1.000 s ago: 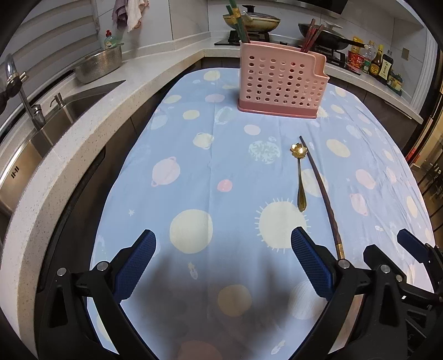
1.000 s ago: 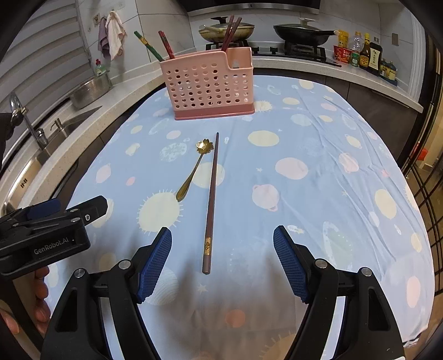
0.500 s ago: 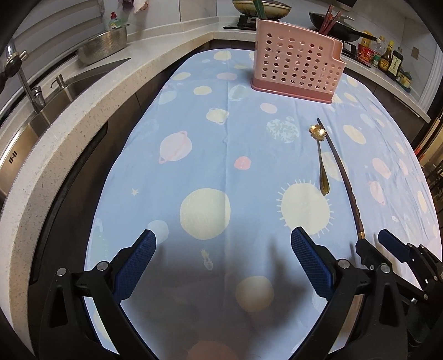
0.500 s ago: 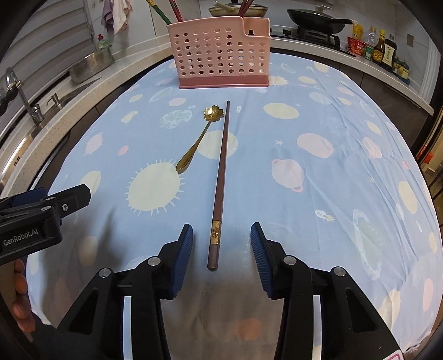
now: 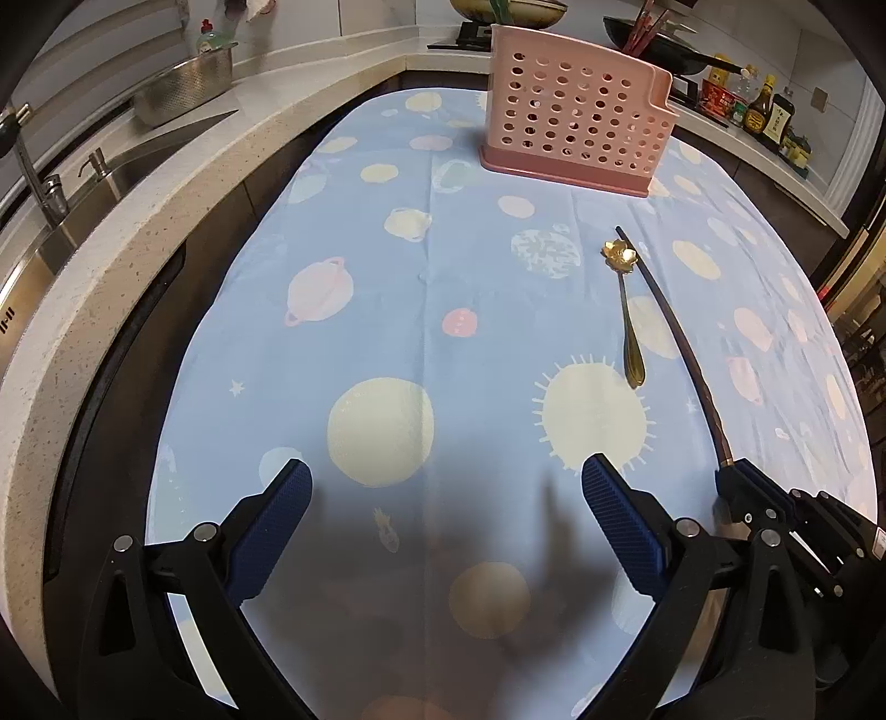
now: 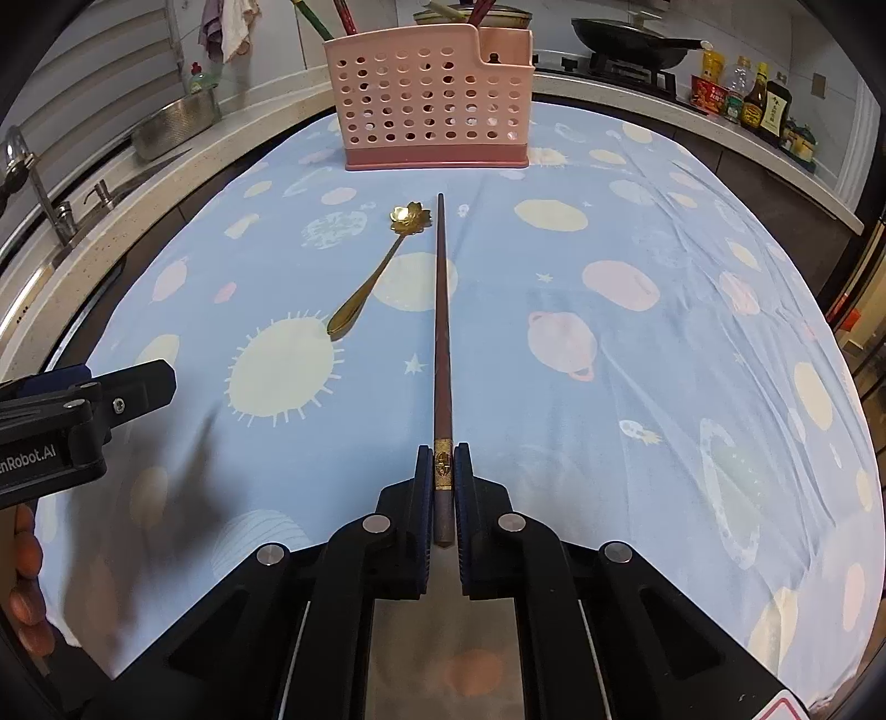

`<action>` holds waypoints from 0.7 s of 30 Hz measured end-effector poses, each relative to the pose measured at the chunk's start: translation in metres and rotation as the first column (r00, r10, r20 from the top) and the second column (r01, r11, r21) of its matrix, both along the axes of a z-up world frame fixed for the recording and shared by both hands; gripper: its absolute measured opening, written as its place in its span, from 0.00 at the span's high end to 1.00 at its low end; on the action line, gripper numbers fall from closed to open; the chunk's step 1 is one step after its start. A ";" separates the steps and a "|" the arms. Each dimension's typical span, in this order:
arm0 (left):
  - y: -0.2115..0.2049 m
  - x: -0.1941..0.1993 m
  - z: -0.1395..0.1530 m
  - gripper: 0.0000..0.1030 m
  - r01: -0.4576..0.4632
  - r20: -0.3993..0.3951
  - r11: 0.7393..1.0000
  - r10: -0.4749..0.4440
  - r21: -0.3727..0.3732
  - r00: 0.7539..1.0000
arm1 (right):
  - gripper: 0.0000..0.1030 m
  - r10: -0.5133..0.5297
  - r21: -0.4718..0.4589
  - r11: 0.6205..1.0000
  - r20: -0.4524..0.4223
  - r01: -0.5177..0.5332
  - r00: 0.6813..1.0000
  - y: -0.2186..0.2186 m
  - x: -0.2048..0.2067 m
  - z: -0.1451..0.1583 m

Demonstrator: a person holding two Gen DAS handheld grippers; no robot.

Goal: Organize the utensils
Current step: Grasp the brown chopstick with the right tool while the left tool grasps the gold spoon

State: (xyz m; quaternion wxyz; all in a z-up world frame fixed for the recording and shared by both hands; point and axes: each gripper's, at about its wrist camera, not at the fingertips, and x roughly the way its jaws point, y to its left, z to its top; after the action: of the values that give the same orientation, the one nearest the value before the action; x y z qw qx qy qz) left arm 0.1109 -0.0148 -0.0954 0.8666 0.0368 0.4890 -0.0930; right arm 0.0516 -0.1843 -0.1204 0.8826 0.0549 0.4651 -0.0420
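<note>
A dark brown chopstick lies on the blue planet-print tablecloth, pointing at a pink perforated utensil holder. My right gripper is shut on the chopstick's near end, by its gold band. A gold flower-bowl spoon lies just left of the chopstick. In the left wrist view the chopstick, spoon and holder sit to the right, and the right gripper shows at the chopstick's end. My left gripper is open and empty above the cloth.
The holder has several chopsticks standing in it. A sink with a tap and a steel bowl are on the counter at left. A stove with pans and sauce bottles stand behind the table.
My right gripper moved forward and closed on the chopstick's near end; it was open around it half a second ago. The left gripper stayed open and shifted slightly forward.
</note>
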 end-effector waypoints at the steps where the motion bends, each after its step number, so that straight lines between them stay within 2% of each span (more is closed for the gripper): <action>1: -0.001 0.001 0.000 0.09 0.001 -0.001 1.000 -0.001 -0.003 1.000 | 0.93 -0.008 0.002 1.000 0.002 0.008 1.000 -0.003 -0.001 0.000; 8: -0.026 0.012 -0.001 0.09 0.056 0.002 0.998 -0.056 -0.027 0.998 | 0.93 -0.067 0.027 0.997 0.013 0.067 0.998 -0.030 -0.007 0.006; 17: -0.073 0.043 -0.013 0.10 0.117 -0.018 0.991 -0.119 -0.066 0.993 | 0.93 -0.088 0.058 0.995 0.023 0.087 0.996 -0.044 -0.009 0.013; 18: -0.077 0.045 -0.015 0.11 0.121 -0.019 0.991 -0.123 -0.064 0.992 | 0.93 -0.089 0.060 0.994 0.022 0.088 0.996 -0.045 -0.008 0.013; 21: -0.084 0.052 -0.025 0.26 0.128 -0.052 0.989 -0.132 -0.072 0.990 | 0.93 -0.093 0.067 0.994 0.020 0.091 0.996 -0.047 -0.006 0.013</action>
State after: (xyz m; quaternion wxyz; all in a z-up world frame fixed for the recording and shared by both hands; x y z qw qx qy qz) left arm 0.1629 -0.0992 -0.1207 0.8451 0.0362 0.5065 -0.1671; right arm 0.0455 -0.2313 -0.1078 0.8827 0.1059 0.4530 -0.0664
